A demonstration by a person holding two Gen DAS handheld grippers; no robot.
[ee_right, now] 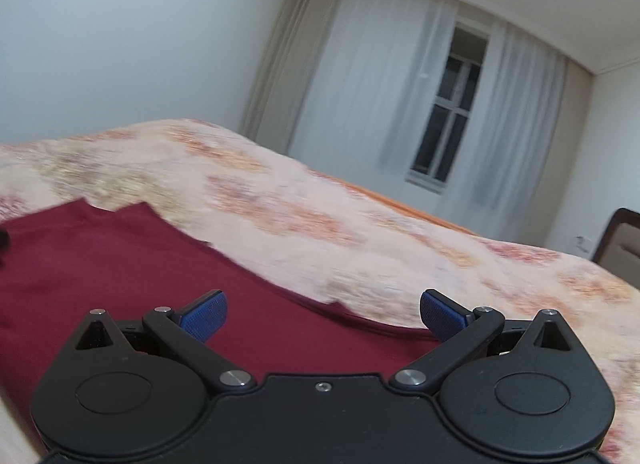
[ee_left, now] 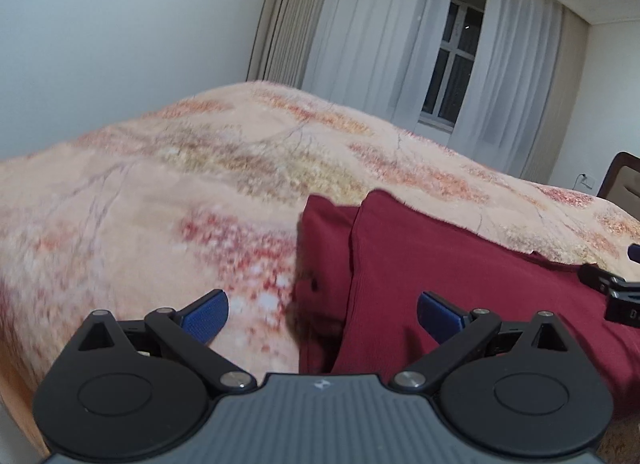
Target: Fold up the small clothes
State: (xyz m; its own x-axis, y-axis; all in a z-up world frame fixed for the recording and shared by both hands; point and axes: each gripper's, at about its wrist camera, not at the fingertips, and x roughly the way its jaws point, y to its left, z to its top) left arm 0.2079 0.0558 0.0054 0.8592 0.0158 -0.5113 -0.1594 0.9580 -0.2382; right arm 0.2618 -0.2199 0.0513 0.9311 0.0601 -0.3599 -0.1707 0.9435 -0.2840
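Observation:
A dark red garment (ee_left: pixel 460 280) lies folded on the bed, with a narrower layer showing at its left side. My left gripper (ee_left: pixel 322 314) is open and empty, just above the garment's near left edge. In the right wrist view the same red garment (ee_right: pixel 120 276) lies flat, its right edge running diagonally. My right gripper (ee_right: pixel 323 316) is open and empty over the garment's right edge. The right gripper also shows at the far right of the left wrist view (ee_left: pixel 616 288).
The bed carries a fuzzy peach floral blanket (ee_left: pixel 180 184), which also shows in the right wrist view (ee_right: pixel 360 232). A window with white curtains (ee_right: pixel 448 112) is behind. A chair back (ee_right: pixel 618 244) stands at far right.

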